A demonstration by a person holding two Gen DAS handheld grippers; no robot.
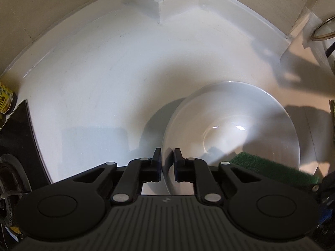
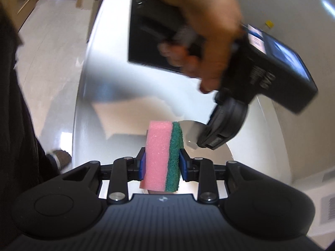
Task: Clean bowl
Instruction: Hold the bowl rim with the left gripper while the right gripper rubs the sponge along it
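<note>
Left wrist view: left tool (image 1: 167, 163) clamps rim of one glossy white round bowl (image 1: 230, 125); right tool (image 2: 162, 163) grips one pink-green foam sponge (image 2: 163, 156).

A yellow can (image 1: 5, 100) at the left edge of the left wrist view carried print too small to read. The label (image 2: 256, 36) on the other handset, upper right, was blurred.

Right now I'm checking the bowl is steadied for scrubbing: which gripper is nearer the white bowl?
Left. The left gripper is clamped on the white bowl rim; the right gripper, holding the sponge, sits just off it.
</note>
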